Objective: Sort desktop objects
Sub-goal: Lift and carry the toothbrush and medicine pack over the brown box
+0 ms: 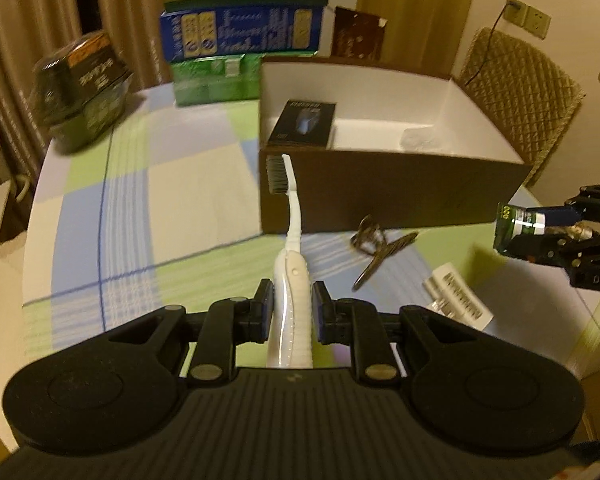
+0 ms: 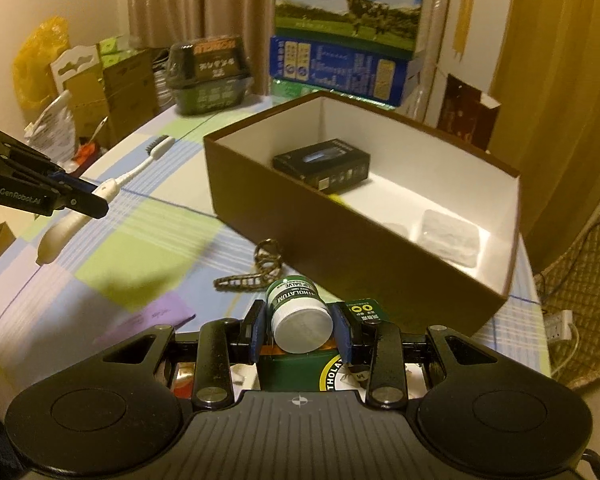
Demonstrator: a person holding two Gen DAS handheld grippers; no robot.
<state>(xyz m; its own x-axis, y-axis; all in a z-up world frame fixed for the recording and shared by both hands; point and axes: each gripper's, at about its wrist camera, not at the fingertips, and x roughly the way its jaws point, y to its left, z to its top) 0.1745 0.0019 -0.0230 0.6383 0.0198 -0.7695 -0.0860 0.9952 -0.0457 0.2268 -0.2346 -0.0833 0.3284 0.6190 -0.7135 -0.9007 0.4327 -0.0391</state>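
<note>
We have both claws loaded and clear of the worktop (image 1: pixel 148 216). The left claw (image 1: pixel 291 306) is clamped on the thick handle of the white toothbrush (image 1: pixel 290 264), whose dark bristled head reaches toward the centre of the left wrist frame and overlaps the near brown wall of the open box (image 1: pixel 380 192). In the right wrist frame the right claw (image 2: pixel 300 330) is clamped on a small jar (image 2: pixel 298 314) with a green label and white lid, low in the middle of the frame, just short of the box's near wall. The box fills the centre and right of both frames; inside it a black carton (image 2: pixel 322 164) lies toward the upper left of its white floor and a clear plastic piece (image 2: pixel 450 236) toward the right. A metal-looking scissors-like item (image 1: pixel 380 248) and a white ribbed pack (image 1: pixel 458 296) lie on the worktop in front of the box. As we judge it, the step in hand is carrying both things into the box. To do it well, we should lift the toothbrush head fully above the rim before going forward, since its long neck would catch the wall first, and aim it for bare floor between the carton and the plastic piece. The jar looks held across its round side, so we should keep it steady and lower it before letting go, or it may roll.
</note>
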